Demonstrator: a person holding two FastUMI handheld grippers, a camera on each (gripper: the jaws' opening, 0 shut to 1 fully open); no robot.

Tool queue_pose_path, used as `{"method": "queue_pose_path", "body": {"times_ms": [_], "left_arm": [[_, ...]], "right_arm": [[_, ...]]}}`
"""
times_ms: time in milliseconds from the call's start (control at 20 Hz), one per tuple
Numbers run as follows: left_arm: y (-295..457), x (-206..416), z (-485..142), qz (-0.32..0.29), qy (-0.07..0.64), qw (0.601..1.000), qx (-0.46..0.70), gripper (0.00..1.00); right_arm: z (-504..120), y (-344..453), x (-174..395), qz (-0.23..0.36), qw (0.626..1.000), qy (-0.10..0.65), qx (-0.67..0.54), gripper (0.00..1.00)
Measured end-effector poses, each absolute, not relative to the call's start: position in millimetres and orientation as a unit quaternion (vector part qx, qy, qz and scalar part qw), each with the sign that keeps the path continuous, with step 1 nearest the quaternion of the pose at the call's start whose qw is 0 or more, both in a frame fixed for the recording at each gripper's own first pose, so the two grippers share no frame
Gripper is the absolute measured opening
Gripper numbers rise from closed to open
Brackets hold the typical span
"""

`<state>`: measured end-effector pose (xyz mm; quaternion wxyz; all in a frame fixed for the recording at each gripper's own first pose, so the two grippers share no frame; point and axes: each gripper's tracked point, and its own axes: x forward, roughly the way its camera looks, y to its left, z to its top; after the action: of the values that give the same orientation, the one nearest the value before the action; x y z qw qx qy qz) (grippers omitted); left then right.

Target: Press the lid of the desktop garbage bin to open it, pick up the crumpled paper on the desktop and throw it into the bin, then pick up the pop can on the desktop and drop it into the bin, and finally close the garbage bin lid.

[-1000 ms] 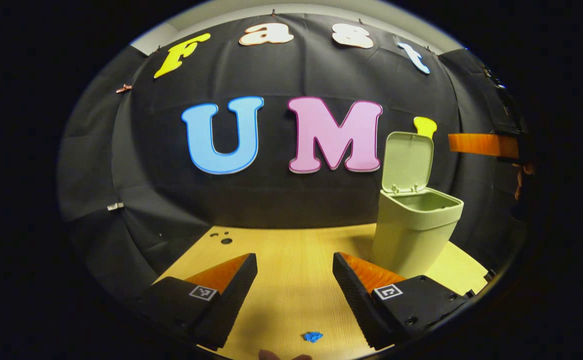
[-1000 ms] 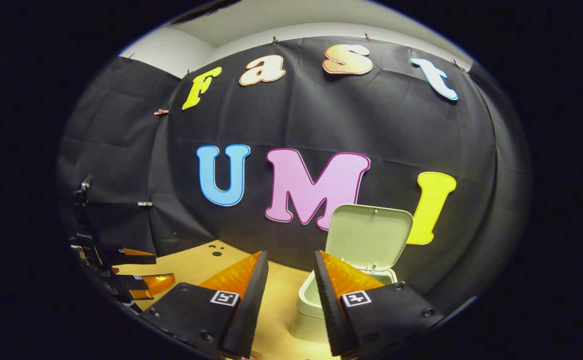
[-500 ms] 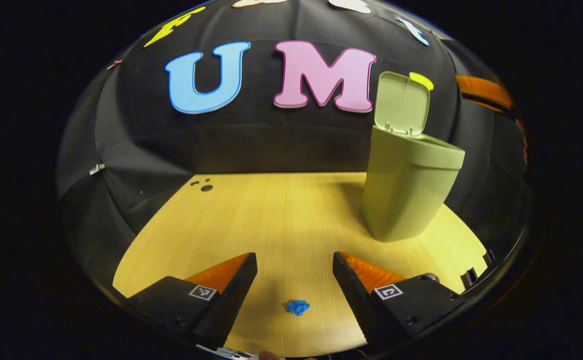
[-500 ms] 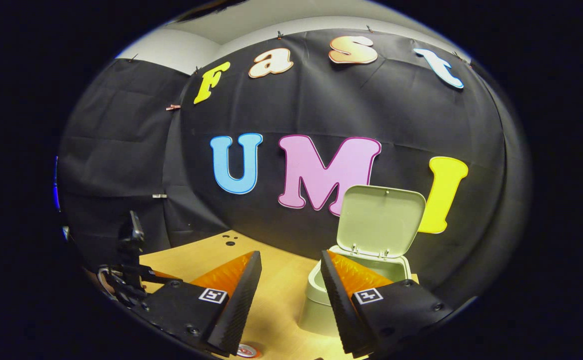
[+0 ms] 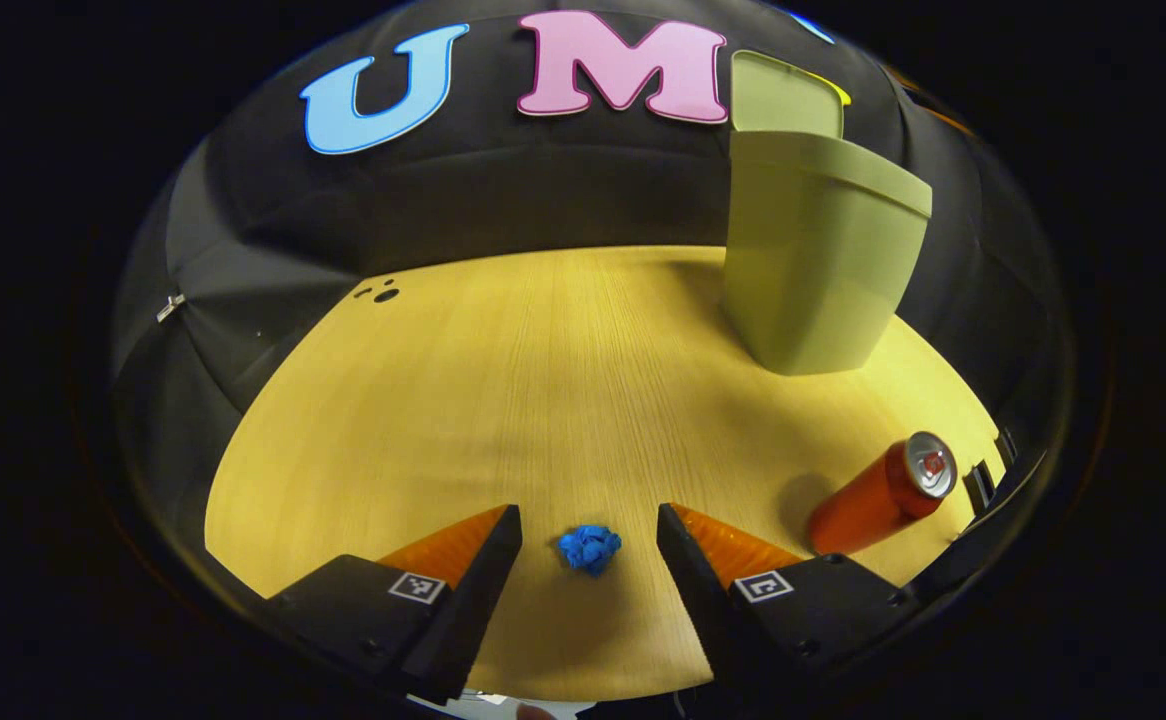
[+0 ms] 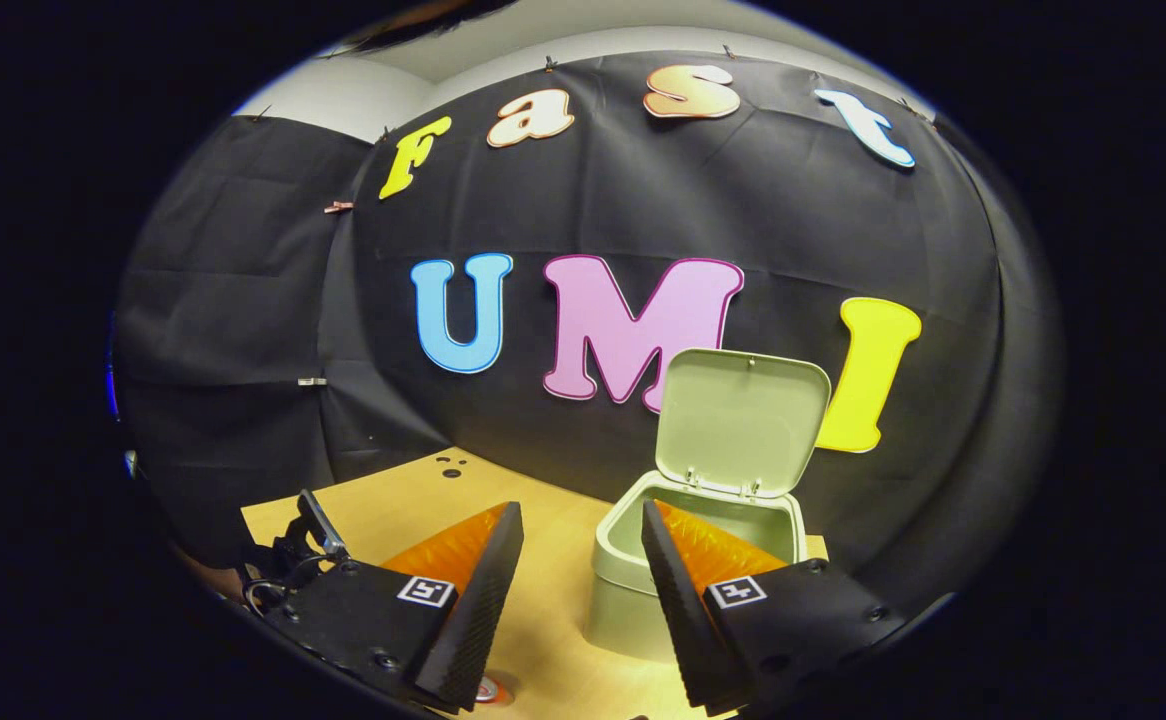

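Crumpled blue paper [image 5: 589, 549], a small wad lying on the pale wooden desktop [image 5: 543, 380], is being framed between the spread fingers of the left gripper [image 5: 583, 540], which is being tipped downward and brought nearer than it was a second ago, when the wad was sitting at the bottom edge of the left gripper view. Nothing is being held yet: the fingers are standing apart on either side of the paper without touching it. With the same tilt, the red aluminium pop can [image 5: 881, 494] is being revealed lying on its side to the right, well apart from the paper. The pale green plastic desktop garbage bin [image 6: 695, 560] is being kept in sight by the right gripper [image 6: 575, 560], whose fingers are also parted and empty, while the bin's hinged lid [image 6: 741, 422] is standing upright, already opened. The pick-up of the paper is judged to be the step now being prepared.
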<state>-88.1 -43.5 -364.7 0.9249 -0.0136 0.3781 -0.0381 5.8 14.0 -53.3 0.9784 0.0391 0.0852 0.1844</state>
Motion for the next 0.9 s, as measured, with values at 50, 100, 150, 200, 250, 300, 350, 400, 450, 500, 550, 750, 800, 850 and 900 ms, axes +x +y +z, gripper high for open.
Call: {"method": "queue_pose_path", "body": {"times_ms": [50,100,150,200,250,300,350,400,450,500,550,750,800,850,900], "left_arm": [[-44.8,-87.7,-369.3,-0.041,0.383,0.923,-0.01,0.89],[-45.7,-88.1,-373.2,-0.043,0.387,0.921,-0.009,0.88],[-48.1,-88.3,-375.6,-0.046,0.391,0.919,-0.01,0.87],[-49.7,-88.0,-380.1,-0.049,0.393,0.918,-0.01,0.87],[-50.4,-87.1,-382.9,-0.05,0.396,0.917,-0.009,0.85],[-52.8,-87.5,-385.9,-0.053,0.399,0.915,-0.009,0.85],[-53.9,-87.4,-387.5,-0.055,0.401,0.914,-0.01,0.84],[-54.6,-88.2,-390.3,-0.056,0.405,0.913,-0.01,0.84],[-55.1,-88.0,-392.4,-0.057,0.409,0.911,-0.011,0.82],[-56.6,-89.2,-395.3,-0.057,0.413,0.909,-0.012,0.81],[-57.3,-88.9,-396.0,-0.056,0.414,0.909,-0.012,0.77],[-53.9,-89.3,-404.4,-0.05,0.424,0.904,-0.015,0.74],[-53.3,-87.8,-407.8,-0.049,0.426,0.903,-0.016,0.71],[-51.5,-87.9,-409.7,-0.046,0.428,0.902,-0.017,0.65],[-50.2,-87.9,-412.0,-0.044,0.432,0.901,-0.018,0.62]], "right_arm": [[-57.0,12.8,5.0,0.182,0.978,0.089,0.041,0.77],[-59.8,10.5,4.1,0.178,0.979,0.094,0.044,0.77],[-62.0,10.5,3.4,0.178,0.978,0.097,0.048,0.77],[-63.3,10.0,2.8,0.177,0.978,0.099,0.051,0.77],[-64.4,9.6,1.5,0.177,0.978,0.101,0.052,0.77],[-66.4,9.1,1.1,0.176,0.977,0.104,0.052,0.77],[-67.3,8.5,0.1,0.177,0.977,0.105,0.052,0.77],[-68.0,8.2,-1.1,0.177,0.977,0.106,0.052,0.77],[-67.8,7.2,-1.6,0.178,0.977,0.106,0.051,0.77],[-68.6,6.6,-0.9,0.177,0.977,0.106,0.05,0.77],[-70.0,5.5,-1.1,0.177,0.977,0.107,0.05,0.77],[-70.8,2.9,0.7,0.177,0.977,0.109,0.055,0.77],[-71.8,2.0,0.2,0.176,0.977,0.11,0.055,0.77],[-72.0,1.4,0.8,0.176,0.977,0.11,0.056,0.77],[-73.2,0.7,1.5,0.176,0.977,0.111,0.056,0.77]]}}
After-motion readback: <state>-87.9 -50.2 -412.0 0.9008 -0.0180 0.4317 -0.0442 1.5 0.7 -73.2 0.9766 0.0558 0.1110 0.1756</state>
